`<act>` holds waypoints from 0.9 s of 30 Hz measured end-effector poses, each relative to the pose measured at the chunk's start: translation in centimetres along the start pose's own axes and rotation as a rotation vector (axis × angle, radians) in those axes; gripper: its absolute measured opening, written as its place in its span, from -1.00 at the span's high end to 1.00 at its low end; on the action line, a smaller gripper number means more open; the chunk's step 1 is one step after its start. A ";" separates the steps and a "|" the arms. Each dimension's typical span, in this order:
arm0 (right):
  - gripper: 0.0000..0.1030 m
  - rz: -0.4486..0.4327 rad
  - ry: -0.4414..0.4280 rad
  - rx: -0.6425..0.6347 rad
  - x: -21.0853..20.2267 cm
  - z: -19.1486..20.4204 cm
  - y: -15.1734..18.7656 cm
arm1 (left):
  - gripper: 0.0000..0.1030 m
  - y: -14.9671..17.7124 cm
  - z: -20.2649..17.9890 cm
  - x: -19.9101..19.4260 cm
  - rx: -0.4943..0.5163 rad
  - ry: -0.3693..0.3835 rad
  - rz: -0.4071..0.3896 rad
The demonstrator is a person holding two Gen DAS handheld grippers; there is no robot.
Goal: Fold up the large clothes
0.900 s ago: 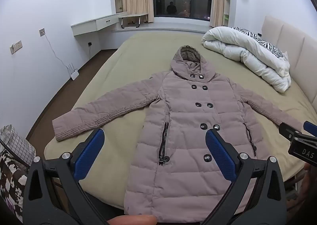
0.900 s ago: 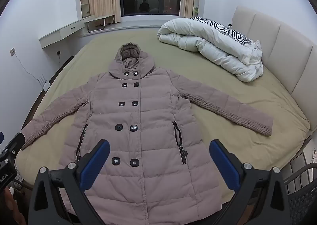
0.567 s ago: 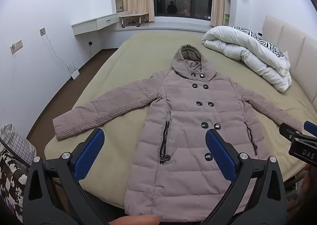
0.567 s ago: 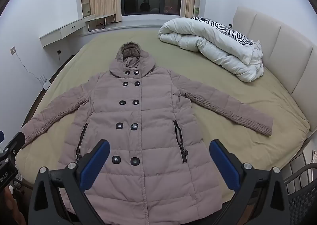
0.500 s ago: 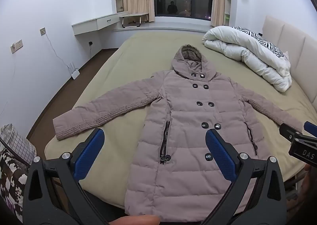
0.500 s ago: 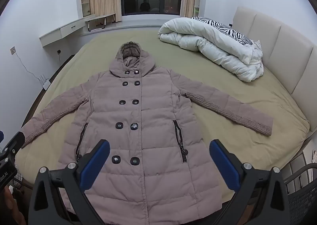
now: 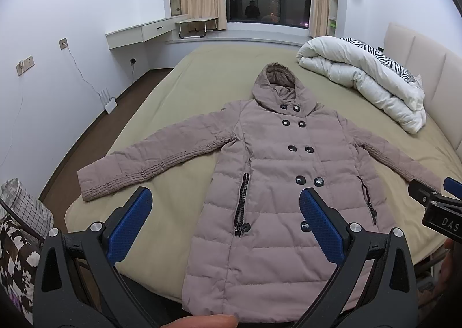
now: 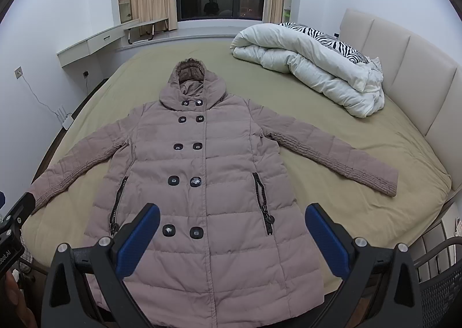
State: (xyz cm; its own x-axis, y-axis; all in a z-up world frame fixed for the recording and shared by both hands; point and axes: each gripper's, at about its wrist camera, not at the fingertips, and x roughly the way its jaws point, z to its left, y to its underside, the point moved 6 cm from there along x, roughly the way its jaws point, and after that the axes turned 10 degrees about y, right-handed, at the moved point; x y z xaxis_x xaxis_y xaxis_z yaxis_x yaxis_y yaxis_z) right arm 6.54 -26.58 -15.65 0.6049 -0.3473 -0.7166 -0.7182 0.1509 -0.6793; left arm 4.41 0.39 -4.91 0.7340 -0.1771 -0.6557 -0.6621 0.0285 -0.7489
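Lying flat and face up on the olive-sheeted bed (image 7: 202, 73), the pink quilted coat (image 7: 277, 172) is spread out whole: hood toward the window, hem at the near edge of the mattress, both sleeves stretched out to the sides. Its double row of dark buttons is fastened, and a zip pocket shows on each side of the front.

The left hand-held gripper (image 7: 225, 215) hovers above the hem with its blue pads fully spread, grasping nothing. The right hand-held gripper (image 8: 232, 229) hangs likewise over the lower front of the coat (both point downward at a slant), released wide and clear of the fabric.

A rolled white duvet (image 8: 311, 68) lies well apart from the coat near the padded headboard (image 8: 404, 50), with a zebra-striped pillow (image 8: 326, 39) behind it.
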 end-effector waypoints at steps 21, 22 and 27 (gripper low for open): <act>-1.00 0.006 0.000 -0.002 0.2 0.1 0.2 | -1.00 0.3 0.1 0.2 0.001 0.001 0.000; -1.00 0.006 0.000 -0.003 0.2 0.1 0.4 | -1.00 0.3 0.1 0.2 0.001 0.000 0.000; -1.00 0.006 0.001 -0.004 0.3 0.1 0.2 | -1.00 0.3 0.0 0.2 0.003 -0.001 0.000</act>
State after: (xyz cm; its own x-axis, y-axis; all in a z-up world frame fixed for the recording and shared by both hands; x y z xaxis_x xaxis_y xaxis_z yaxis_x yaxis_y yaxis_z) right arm 6.57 -26.52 -16.01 0.5999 -0.3475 -0.7207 -0.7235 0.1490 -0.6740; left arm 4.40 0.41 -5.26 0.7339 -0.1757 -0.6561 -0.6620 0.0310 -0.7488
